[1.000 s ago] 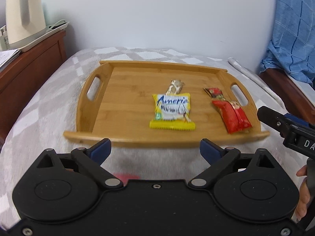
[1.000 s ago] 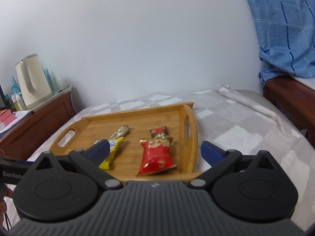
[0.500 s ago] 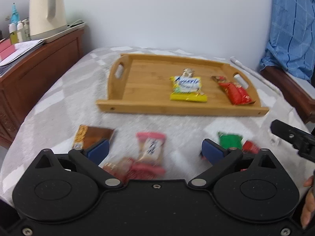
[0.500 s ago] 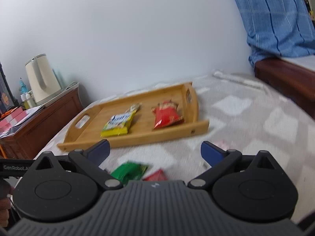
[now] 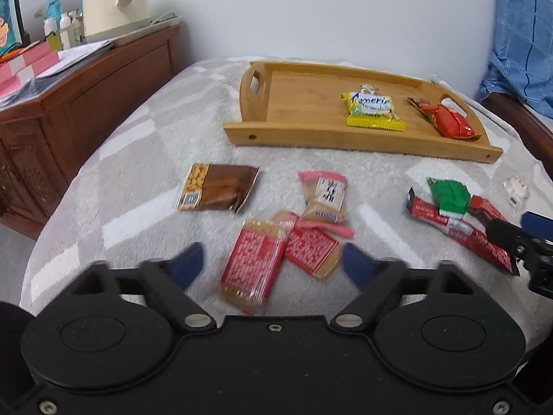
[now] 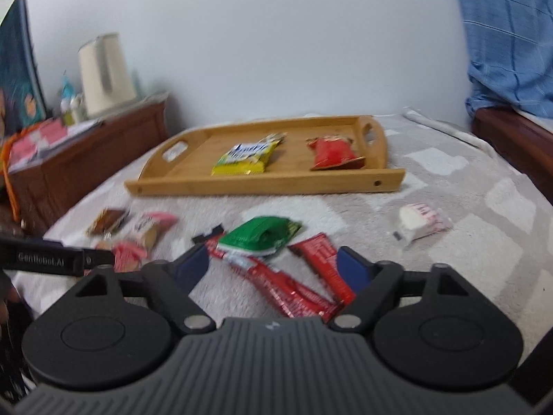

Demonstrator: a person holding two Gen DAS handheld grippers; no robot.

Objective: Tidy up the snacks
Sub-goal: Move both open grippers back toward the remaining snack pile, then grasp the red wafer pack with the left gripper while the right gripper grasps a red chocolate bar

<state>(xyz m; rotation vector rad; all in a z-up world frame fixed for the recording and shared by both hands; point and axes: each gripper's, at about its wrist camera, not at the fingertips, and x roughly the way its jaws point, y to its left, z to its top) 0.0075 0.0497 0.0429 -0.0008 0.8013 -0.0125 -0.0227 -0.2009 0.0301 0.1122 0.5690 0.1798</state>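
Observation:
A wooden tray [image 5: 300, 135] [image 6: 262, 183] on the bed holds a yellow snack bag [image 5: 371, 110] [image 6: 247, 157] and a red snack bag [image 5: 446, 121] [image 6: 331, 152]. Loose snacks lie in front of it: a brown packet [image 5: 217, 192], a pink-topped packet [image 5: 323, 195], red printed packets [image 5: 255, 263], a green packet [image 5: 449, 195] [image 6: 261, 235] on long red bars [image 6: 287, 283], and a white packet [image 6: 421, 223]. My left gripper [image 5: 273, 268] is open and empty over the red printed packets. My right gripper [image 6: 273, 268] is open and empty over the red bars.
A wooden cabinet [image 5: 69, 103] stands left of the bed with a cream kettle [image 5: 114, 0], bottles and papers on it. A blue cloth [image 5: 525, 34] hangs over wooden furniture at the right. A white wall is behind the tray.
Both grippers have pulled back from the tray toward the bed's near edge and lowered over the loose snacks, which have come into view. Both stay open.

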